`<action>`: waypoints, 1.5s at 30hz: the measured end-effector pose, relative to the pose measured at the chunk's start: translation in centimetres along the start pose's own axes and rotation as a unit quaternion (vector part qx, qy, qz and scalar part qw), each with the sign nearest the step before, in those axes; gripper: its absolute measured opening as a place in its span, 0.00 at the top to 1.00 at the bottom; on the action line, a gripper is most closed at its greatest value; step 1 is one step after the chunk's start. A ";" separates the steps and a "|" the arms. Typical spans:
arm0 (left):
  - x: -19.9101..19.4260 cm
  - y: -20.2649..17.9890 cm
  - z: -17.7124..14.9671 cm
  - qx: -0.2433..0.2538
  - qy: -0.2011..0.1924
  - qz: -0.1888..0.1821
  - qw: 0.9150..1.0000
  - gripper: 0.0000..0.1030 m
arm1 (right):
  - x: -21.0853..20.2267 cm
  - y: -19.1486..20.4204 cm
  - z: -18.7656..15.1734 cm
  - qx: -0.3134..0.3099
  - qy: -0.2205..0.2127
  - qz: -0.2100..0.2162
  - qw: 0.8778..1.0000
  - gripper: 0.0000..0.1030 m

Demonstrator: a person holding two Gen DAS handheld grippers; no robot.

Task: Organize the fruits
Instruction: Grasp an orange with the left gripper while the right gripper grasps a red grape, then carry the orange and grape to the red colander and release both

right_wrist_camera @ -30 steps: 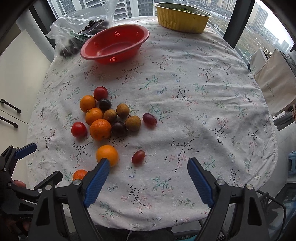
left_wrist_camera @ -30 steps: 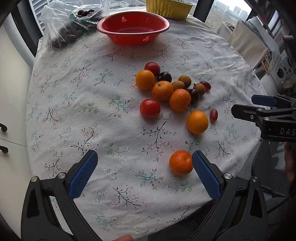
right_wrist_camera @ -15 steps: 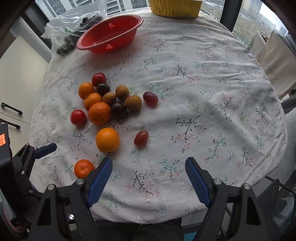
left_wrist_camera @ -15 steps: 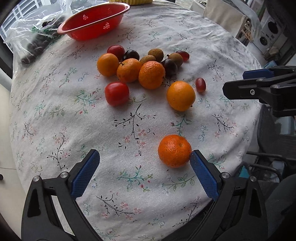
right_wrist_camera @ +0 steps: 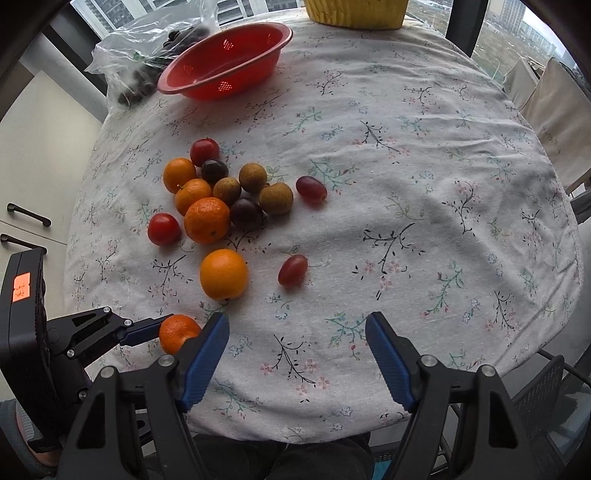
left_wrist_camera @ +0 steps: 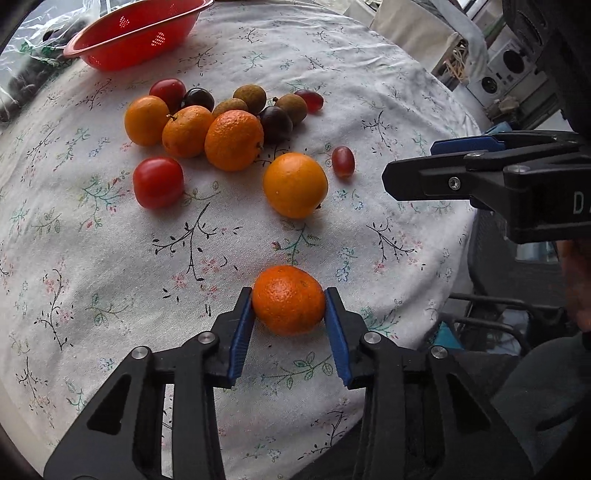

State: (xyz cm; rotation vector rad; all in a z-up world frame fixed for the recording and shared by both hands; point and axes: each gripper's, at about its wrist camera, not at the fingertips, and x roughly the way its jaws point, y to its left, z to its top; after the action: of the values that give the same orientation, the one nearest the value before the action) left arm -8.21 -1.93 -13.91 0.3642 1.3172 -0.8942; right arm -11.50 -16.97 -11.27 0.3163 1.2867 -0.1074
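Observation:
My left gripper [left_wrist_camera: 289, 300] is shut on a small tangerine [left_wrist_camera: 288, 300] that rests on the tablecloth near the front edge; it also shows in the right wrist view [right_wrist_camera: 178, 332]. My right gripper [right_wrist_camera: 297, 332] is open and empty above the cloth near the front edge. Beyond lie a smooth orange [left_wrist_camera: 295, 185], a red grape [left_wrist_camera: 343, 161], a cherry tomato [left_wrist_camera: 158, 181], and a cluster of tangerines [left_wrist_camera: 233, 140], longans [left_wrist_camera: 250, 97] and dark plums [left_wrist_camera: 276, 123]. A red colander [right_wrist_camera: 225, 61] stands at the far left.
A plastic bag of dark fruit [right_wrist_camera: 147, 59] lies beside the colander. A yellow tray [right_wrist_camera: 356, 13] stands at the table's far edge. A second red grape [right_wrist_camera: 311, 189] lies right of the cluster. Chairs stand off the right edge.
My left gripper moved forward and closed its fingers onto the near tangerine. My right gripper stayed open and shifted slightly forward.

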 end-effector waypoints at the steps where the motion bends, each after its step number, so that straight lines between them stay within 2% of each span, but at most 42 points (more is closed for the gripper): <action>1: -0.1 0.1 0.1 -0.004 -0.002 0.002 1.000 0.66 | 0.0 0.0 0.1 0.001 0.000 0.000 1.000 0.23; 7: -1.8 1.8 -0.2 -0.033 -0.018 0.003 0.999 0.66 | 0.5 0.0 0.5 0.000 -0.001 0.011 1.000 0.26; 9: -3.0 2.5 -0.5 -0.046 -0.027 -0.002 0.999 0.66 | 1.1 -0.2 0.8 0.001 -0.003 0.014 1.000 0.33; 11: -4.0 3.3 -0.9 -0.057 -0.033 -0.003 0.998 0.66 | 2.2 -0.4 1.1 -0.001 0.006 0.016 1.000 0.45; 14: -5.5 4.6 -2.3 -0.074 -0.041 -0.002 0.996 0.66 | 3.7 -1.2 1.4 0.017 0.024 0.019 0.999 0.52; 18: -6.7 5.7 -3.5 -0.086 -0.050 0.001 0.995 0.66 | 4.3 -1.8 1.6 0.041 0.023 0.022 0.999 0.53; 23: -7.6 6.6 -4.3 -0.086 -0.056 0.004 0.995 0.66 | 4.4 -1.1 2.0 0.034 0.020 0.020 0.999 0.54; 27: -7.9 6.8 -4.6 -0.082 -0.059 0.005 0.995 0.66 | 4.6 -0.4 2.3 0.021 0.014 0.006 1.000 0.59; 30: -7.8 6.9 -4.6 -0.080 -0.060 0.004 0.995 0.66 | 4.7 -0.1 2.5 0.010 0.013 -0.013 1.000 0.69; 33: -7.8 7.0 -4.5 -0.080 -0.061 0.003 0.995 0.66 | 4.8 0.3 2.6 0.001 0.015 -0.026 1.000 0.73; 36: -7.8 7.1 -4.4 -0.080 -0.062 0.004 0.995 0.66 | 5.0 1.0 2.9 -0.012 0.016 -0.037 0.999 0.82; 45: -7.7 7.8 -3.9 -0.097 -0.064 0.009 0.993 0.66 | 5.1 1.7 3.6 -0.012 0.024 -0.005 1.000 0.83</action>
State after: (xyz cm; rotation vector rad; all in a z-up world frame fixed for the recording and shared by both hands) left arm -5.00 8.41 -9.66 0.1631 1.2673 -0.7552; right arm -6.29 -15.96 -14.92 0.2942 1.3358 -0.0937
